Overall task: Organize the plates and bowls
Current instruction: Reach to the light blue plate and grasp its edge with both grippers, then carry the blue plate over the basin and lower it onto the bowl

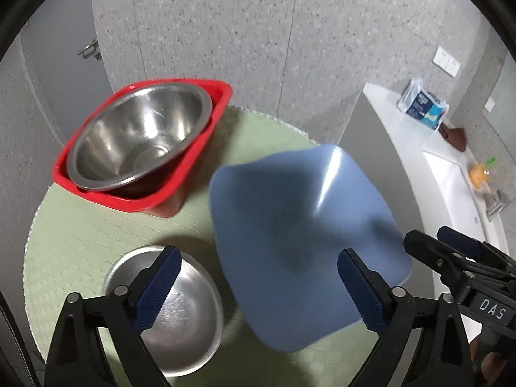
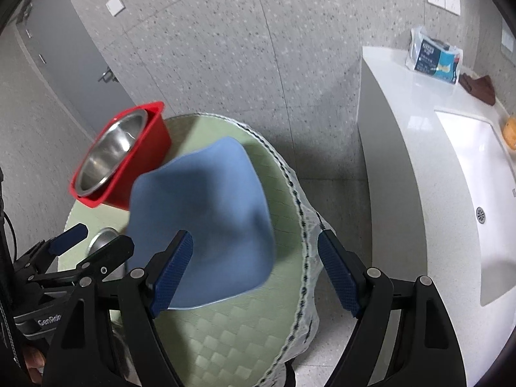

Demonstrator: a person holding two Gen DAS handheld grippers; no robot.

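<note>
A blue square plate (image 1: 300,225) lies on the round green table (image 1: 80,232), right of centre; it also shows in the right wrist view (image 2: 206,213). A large steel bowl (image 1: 138,135) sits in a red bin (image 1: 206,135) at the table's back left, seen too in the right wrist view (image 2: 109,154). A small steel plate (image 1: 187,319) lies at the front left. My left gripper (image 1: 258,287) is open above the small plate and the blue plate's near edge. My right gripper (image 2: 254,271) is open above the blue plate's right edge. Both are empty.
A white counter with a sink (image 2: 467,193) stands to the right of the table, holding a tissue pack (image 2: 435,54), a brown cloth (image 2: 477,87) and an orange item (image 2: 509,135). Grey speckled floor lies beyond the table, with a grey door (image 1: 64,74) at left.
</note>
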